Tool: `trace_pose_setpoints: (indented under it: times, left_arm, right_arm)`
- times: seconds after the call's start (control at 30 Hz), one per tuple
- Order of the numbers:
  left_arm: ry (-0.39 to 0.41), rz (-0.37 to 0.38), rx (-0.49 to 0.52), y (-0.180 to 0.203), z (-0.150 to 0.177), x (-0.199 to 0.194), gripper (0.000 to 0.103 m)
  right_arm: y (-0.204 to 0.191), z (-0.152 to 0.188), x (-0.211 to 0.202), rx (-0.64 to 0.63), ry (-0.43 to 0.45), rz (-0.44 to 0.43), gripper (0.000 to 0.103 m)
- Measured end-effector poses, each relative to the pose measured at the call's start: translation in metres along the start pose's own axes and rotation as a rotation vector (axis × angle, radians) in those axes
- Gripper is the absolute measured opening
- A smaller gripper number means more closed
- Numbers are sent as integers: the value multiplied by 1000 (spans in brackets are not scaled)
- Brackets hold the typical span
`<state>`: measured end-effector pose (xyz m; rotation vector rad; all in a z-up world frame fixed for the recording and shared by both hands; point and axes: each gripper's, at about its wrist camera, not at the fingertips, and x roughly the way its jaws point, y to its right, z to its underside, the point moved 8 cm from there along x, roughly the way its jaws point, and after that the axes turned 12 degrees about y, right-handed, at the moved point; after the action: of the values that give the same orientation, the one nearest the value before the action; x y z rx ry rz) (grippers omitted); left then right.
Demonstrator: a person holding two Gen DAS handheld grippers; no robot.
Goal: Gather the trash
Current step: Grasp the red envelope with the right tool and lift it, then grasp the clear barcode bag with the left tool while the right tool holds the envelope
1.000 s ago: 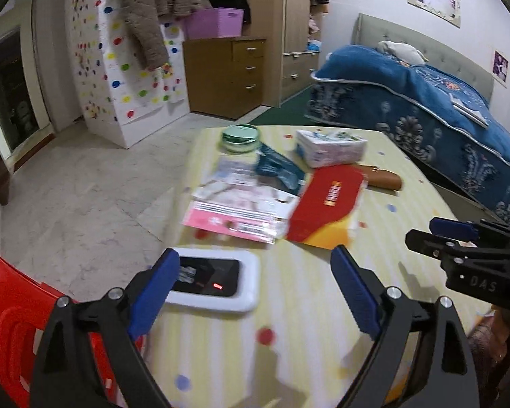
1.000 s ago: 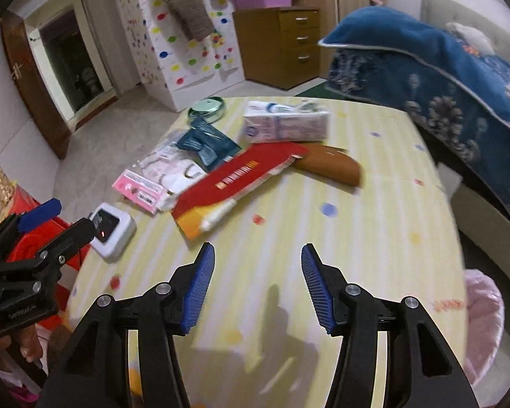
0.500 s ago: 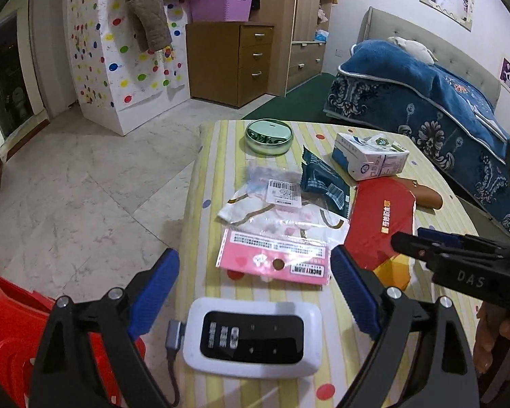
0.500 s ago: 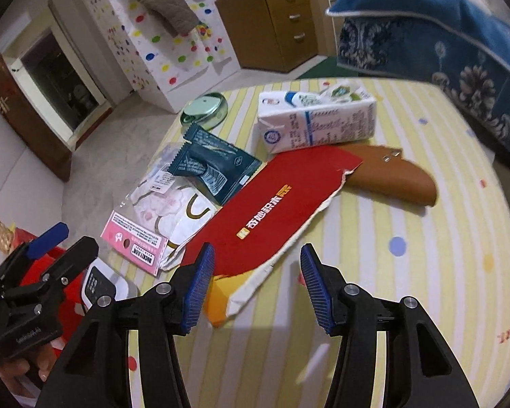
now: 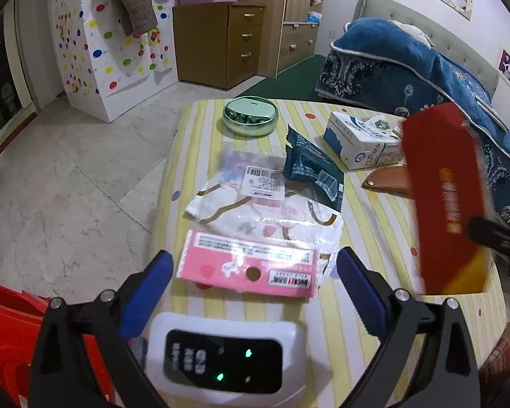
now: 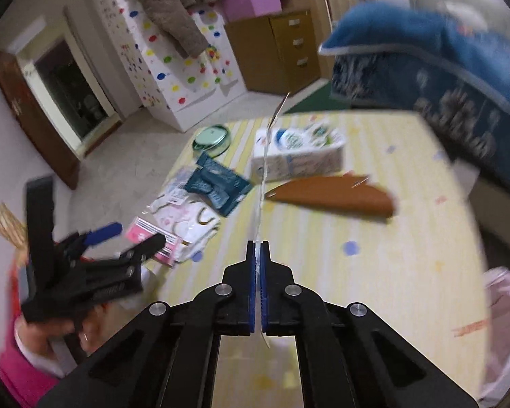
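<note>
The right gripper (image 6: 258,255) has just been closed on the red envelope (image 5: 442,197), which is held lifted above the table (image 6: 374,238), seen edge-on between the shut jaws. The left gripper (image 5: 253,292), its jaws having just been opened wide with nothing clamped, is poised over the white device (image 5: 221,357), the pink packet (image 5: 244,265) just beyond. The first pickup is judged done; next, the envelope would need carrying to the pink-lined bin (image 6: 503,323), while the wrappers farther off remain uncollected.

The right tool (image 6: 258,255) has just clamped its jaws together; the left tool (image 5: 253,284) spreads wide, angled downward.
</note>
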<state>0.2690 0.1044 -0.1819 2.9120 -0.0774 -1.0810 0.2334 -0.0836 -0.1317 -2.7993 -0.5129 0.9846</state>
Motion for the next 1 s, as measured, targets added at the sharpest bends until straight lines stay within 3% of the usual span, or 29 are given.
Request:
trace_pose_setpoints:
  times: [0.13,0.33,0.43,0.57,0.63,0.8,0.93,1.0]
  left_arm:
    - [-23,-16,9,7,-5,13,94]
    - [-123,11,34,19,-7,43,94]
    - [-156,27,94,29,-2,50,87]
    - [-148,85,173,53,4,39,66]
    - [-151,136,194,71,12,29,63]
    - [-161,275,240,118,37,5,62]
    - [-148,308,242,140,48,-12,62]
    - [-105,261,242,135,41,-18,66]
  right_arm:
    - [11,-1,-31,-80,51,66,1]
    - [31,6,-47,-51,60,71,1]
    - [38,9,-51,-38,64,73,1]
    - [47,11,-57,-24,70,76,1]
    - [50,13,-59,-17,68,75,1]
    - [58,20,-66,-3,64,77,1]
    - [64,26,-75,5,65,84,1]
    - [66,26,-80,-5,71,96,1]
